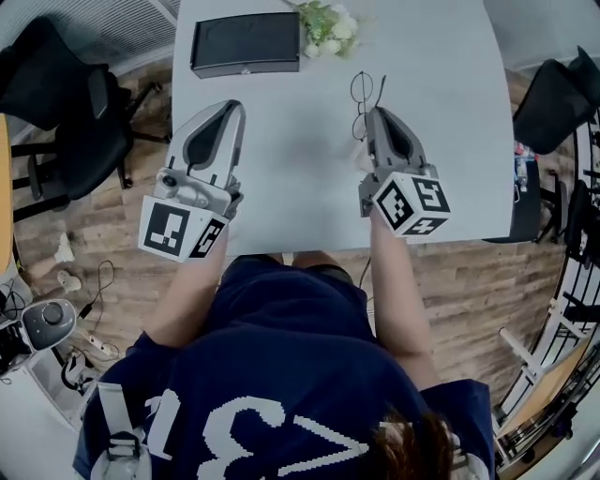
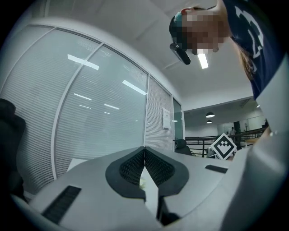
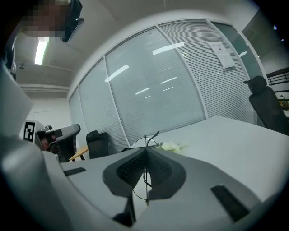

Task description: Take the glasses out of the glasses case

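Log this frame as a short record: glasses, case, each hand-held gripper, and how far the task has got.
glasses: out of the case, pinched in the right hand-held gripper, held over the table
case: black, looks closed, at the table's far edge, apart from both grippers
left hand-held gripper: jaws together, nothing between them
flowers: pale bunch just right of the case
task state: glasses are already out of the case
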A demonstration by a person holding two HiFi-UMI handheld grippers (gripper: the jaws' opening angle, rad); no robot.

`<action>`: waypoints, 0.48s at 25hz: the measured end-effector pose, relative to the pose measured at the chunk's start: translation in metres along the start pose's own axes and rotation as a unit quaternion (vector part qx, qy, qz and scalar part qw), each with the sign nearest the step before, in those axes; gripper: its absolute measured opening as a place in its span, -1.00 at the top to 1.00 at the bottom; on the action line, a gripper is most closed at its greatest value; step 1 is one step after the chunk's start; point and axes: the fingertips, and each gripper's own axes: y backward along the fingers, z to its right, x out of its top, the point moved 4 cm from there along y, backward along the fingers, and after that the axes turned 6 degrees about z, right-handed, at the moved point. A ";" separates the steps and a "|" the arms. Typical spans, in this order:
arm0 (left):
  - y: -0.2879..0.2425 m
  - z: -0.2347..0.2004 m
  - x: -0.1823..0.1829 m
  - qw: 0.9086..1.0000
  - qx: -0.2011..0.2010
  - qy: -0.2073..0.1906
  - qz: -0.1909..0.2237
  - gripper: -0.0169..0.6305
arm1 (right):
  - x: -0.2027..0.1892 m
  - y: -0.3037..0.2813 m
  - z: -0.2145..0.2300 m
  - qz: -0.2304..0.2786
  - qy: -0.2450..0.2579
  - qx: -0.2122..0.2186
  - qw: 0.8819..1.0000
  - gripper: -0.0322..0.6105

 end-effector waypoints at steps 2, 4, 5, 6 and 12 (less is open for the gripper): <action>0.012 -0.011 0.006 1.000 0.021 -0.006 0.003 0.91 | 0.002 -0.012 -0.018 -0.003 0.006 0.023 1.000 0.82; 0.024 -0.022 0.011 0.999 0.040 -0.011 0.007 0.90 | 0.001 -0.024 -0.036 -0.009 0.014 0.045 0.999 0.82; 0.031 -0.027 0.012 0.999 0.049 -0.012 0.009 0.91 | -0.002 -0.029 -0.044 -0.014 0.018 0.054 0.998 0.82; 0.037 -0.032 0.013 0.998 0.056 -0.014 0.009 0.91 | -0.006 -0.034 -0.051 -0.021 0.021 0.060 0.998 0.82; 0.063 -0.050 0.010 0.996 0.090 -0.012 0.005 0.91 | -0.051 -0.053 -0.069 -0.077 0.015 0.079 0.994 0.82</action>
